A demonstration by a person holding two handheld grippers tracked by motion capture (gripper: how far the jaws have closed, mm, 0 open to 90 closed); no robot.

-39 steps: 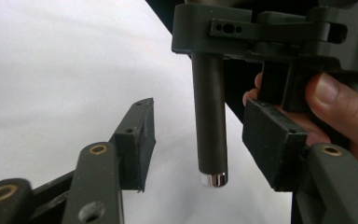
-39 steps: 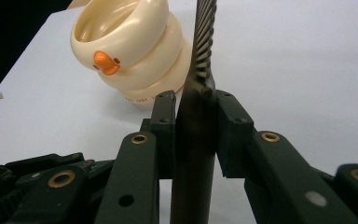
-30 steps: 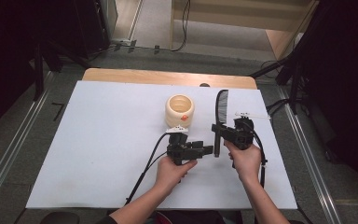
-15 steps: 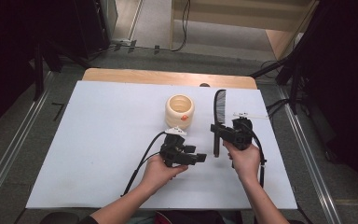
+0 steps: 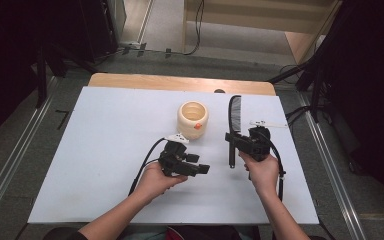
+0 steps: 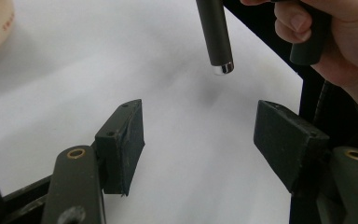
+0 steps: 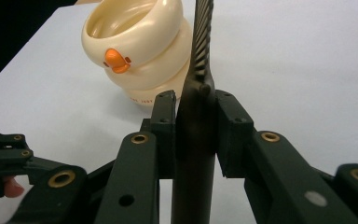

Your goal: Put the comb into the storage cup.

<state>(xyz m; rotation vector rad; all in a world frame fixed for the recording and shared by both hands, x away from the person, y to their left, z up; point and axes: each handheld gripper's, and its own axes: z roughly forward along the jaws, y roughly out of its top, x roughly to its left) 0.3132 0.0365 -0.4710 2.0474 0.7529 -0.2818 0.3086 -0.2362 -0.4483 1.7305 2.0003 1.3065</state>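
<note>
The right gripper [image 5: 236,141] is squeezed tight on the handle of a black comb [image 5: 234,116]. From where I stand, the comb points up the table toward 12 o'clock, with its teeth end far from the person and its handle end sticking out below the jaws toward 6 o'clock. It is lifted a bit above the white table [image 5: 105,140].

The left gripper [image 5: 202,169] holds nothing. Its jaws have just been opening, and only bare table shows between them. It sits at about 9 o'clock from the right gripper, near it but not touching. Seen from the left gripper, the comb's round handle tip [image 6: 221,67] hangs just ahead of its jaws.

A cream cup [image 5: 193,119] with an orange beak stands at 10 o'clock from the comb, just beside it.
</note>
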